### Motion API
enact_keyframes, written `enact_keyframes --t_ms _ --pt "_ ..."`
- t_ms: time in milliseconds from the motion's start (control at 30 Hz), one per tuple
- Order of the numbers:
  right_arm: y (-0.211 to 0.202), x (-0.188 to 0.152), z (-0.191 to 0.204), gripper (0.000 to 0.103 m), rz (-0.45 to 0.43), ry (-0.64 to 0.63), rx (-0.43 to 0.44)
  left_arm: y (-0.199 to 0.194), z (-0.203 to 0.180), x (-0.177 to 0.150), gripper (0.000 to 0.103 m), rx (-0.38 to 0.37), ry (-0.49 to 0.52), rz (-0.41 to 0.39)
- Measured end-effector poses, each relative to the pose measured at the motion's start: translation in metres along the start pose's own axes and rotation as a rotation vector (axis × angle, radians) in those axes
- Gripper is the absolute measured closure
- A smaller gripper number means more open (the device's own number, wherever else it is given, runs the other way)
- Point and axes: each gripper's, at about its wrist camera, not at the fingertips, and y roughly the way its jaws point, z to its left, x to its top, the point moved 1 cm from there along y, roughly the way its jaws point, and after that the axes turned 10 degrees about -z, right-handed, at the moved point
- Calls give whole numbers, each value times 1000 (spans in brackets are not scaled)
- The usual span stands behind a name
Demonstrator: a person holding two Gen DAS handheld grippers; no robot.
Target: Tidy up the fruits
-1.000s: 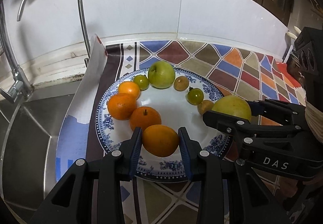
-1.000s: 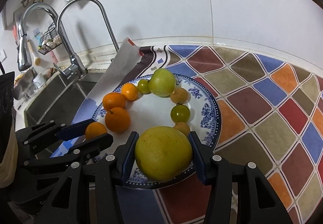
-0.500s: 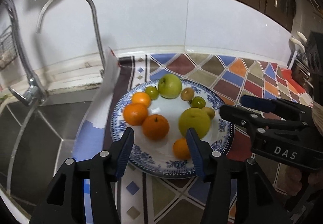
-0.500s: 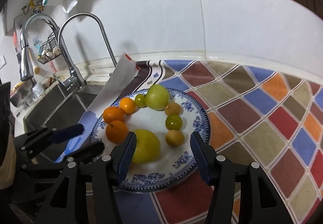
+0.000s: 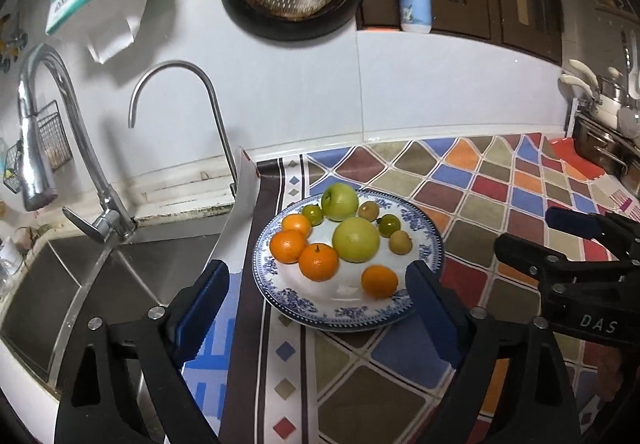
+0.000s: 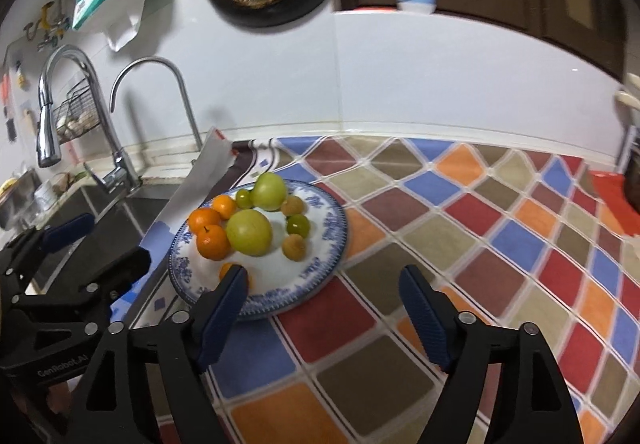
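The blue-patterned plate [image 5: 428,232] sat on the tiled counter [image 5: 480,196] beside the sink [image 5: 80,284] and held all the fruit — four oranges, two large green fruits, two small green ones and two small brownish ones. The largest green fruit [image 5: 355,239] lay mid-plate, touching an orange [image 5: 318,262]. Left hand-held gripper [image 5: 316,314] and right hand-held gripper [image 6: 322,310] hung above the plate's near rim — both spread wide, gripping nothing.

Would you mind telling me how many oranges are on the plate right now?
4, all on the plate: three clustered on its left at and, and one alone near the front rim. None seems hidden.
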Motion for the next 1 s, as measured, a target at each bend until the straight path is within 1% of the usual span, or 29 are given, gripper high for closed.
enact_keyframes --t_ms 67,167,367,633,1000 --pt "-14 -3 -4 21 -14 9 -21 -9 -5 0 7 -2 5 -8" --pt "-32 -6 -8 18 -24 16 -30 -25 -13 0 3 3 14 -27" --pt "-70 -11 -19 17 -48 -7 -50 -60 -27 0 1 34 -14 -60" --pt "-121 -21 -34 16 -76 -12 -55 -107 -52 -3 0 51 -27 -95" --pt "-165 -33 -48 16 -103 -15 -46 -152 -74 -4 0 61 -33 -126"
